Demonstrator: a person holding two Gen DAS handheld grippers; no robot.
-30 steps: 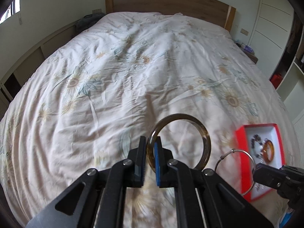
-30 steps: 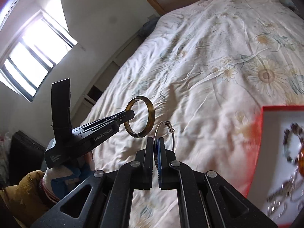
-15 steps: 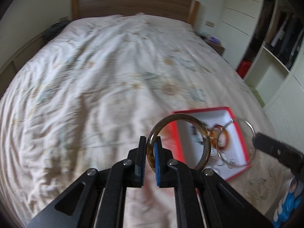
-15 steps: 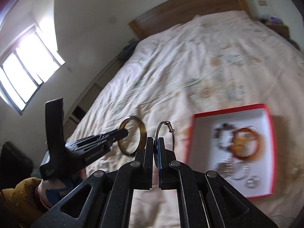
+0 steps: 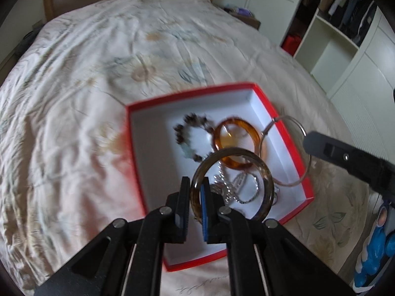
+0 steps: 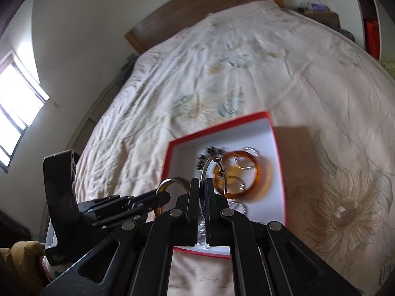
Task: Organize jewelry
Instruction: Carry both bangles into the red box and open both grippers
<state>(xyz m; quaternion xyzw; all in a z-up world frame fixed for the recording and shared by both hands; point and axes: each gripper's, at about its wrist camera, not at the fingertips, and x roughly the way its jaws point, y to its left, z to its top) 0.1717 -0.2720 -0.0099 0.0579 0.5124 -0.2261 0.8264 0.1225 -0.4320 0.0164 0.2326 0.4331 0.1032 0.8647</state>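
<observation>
My left gripper [image 5: 195, 187] is shut on a brown translucent bangle [image 5: 265, 175], held upright above the red box [image 5: 271, 106] on the bed. My right gripper [image 6: 202, 185] is shut on a thin silver hoop [image 6: 208, 164], also over the box; in the left wrist view that hoop [image 5: 296, 123] hangs at the box's right wall, beside the right gripper's black finger [image 5: 321, 145]. Inside the white-lined box lie an amber bangle [image 5: 222, 127], a dark beaded bracelet [image 5: 192, 120] and silver chains [image 5: 237, 187]. The left gripper [image 6: 167, 197] and brown bangle [image 6: 172, 180] show low left in the right wrist view.
The box [image 6: 222, 123] rests on a cream floral bedspread [image 5: 98, 74] near the bed's right side. A wooden headboard [image 6: 197, 5] stands at the far end. White wardrobe shelves [image 5: 333, 37] rise to the right, a window [image 6: 14, 103] to the left.
Both grippers have swept to the right across the bed and dropped a little, from over bare bedspread to right above the red box, each still holding its ring.
</observation>
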